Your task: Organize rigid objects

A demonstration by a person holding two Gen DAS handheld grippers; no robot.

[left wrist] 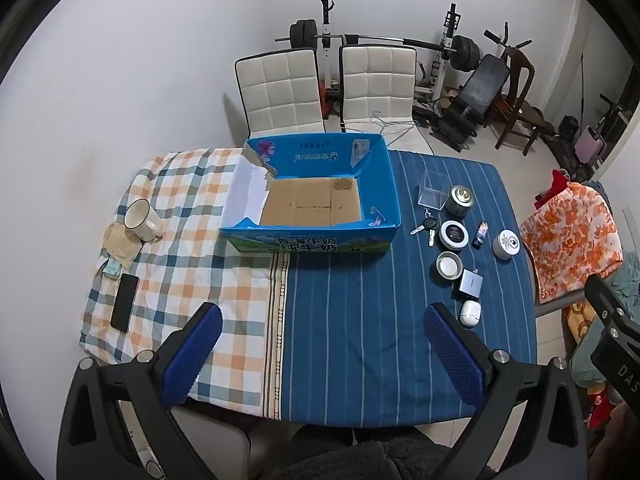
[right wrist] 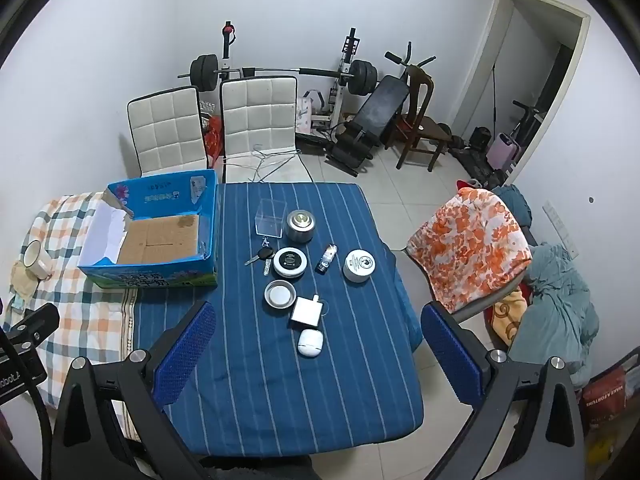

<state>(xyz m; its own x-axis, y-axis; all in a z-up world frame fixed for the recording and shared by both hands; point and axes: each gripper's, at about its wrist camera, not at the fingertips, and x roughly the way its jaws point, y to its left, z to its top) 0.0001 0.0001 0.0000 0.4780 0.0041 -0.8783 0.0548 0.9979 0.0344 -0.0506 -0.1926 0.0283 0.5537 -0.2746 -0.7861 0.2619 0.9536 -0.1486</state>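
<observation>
Grippers idling wide: I'm holding left gripper (left wrist: pixel 322 354) and right gripper (right wrist: pixel 316 356) empty.
White earbud case (right wrist: pixel 309 342) is lying just ahead of the right one, box (right wrist: pixel 208 216) sitting far-left.

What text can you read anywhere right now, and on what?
"纯牛奶": front of the blue cardboard milk box; line above partly cut off.
"DAS": black mount at frame edge, cut off.
Upside-down red lettering on red bag: unclear.
Box's inner printing, round tin lids: too small.
</observation>
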